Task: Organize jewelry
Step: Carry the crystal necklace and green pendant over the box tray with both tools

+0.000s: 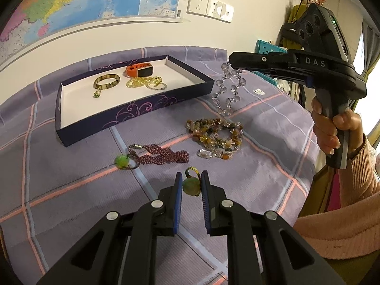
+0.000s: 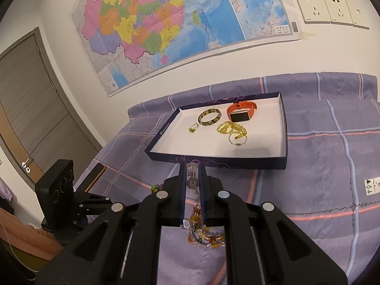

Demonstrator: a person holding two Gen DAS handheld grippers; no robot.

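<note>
In the left wrist view my left gripper point(image 1: 192, 182) is shut on a green stone pendant point(image 1: 190, 187) with a small beaded loop, held just above the bedspread. My right gripper point(image 1: 234, 63) is shut on a clear crystal bead necklace point(image 1: 225, 90), which dangles to the right of the dark box tray point(image 1: 133, 112). The right wrist view shows the same gripper point(image 2: 192, 173) with the clear beads point(image 2: 192, 180) pinched between its pads, close to the tray's front wall point(image 2: 213, 162). Inside the tray lie a bangle point(image 2: 209, 118), an orange watch point(image 2: 241, 112), yellow beads point(image 2: 231, 129) and a small green ring point(image 2: 193, 128).
On the purple checked bedspread point(image 1: 71, 166) lie a multicoloured stone necklace point(image 1: 216, 135) and a maroon bead necklace point(image 1: 163, 154) with a green pendant point(image 1: 122, 160). A person's hand point(image 1: 332, 130) in a pink sleeve holds the right gripper. The wall with a map stands behind.
</note>
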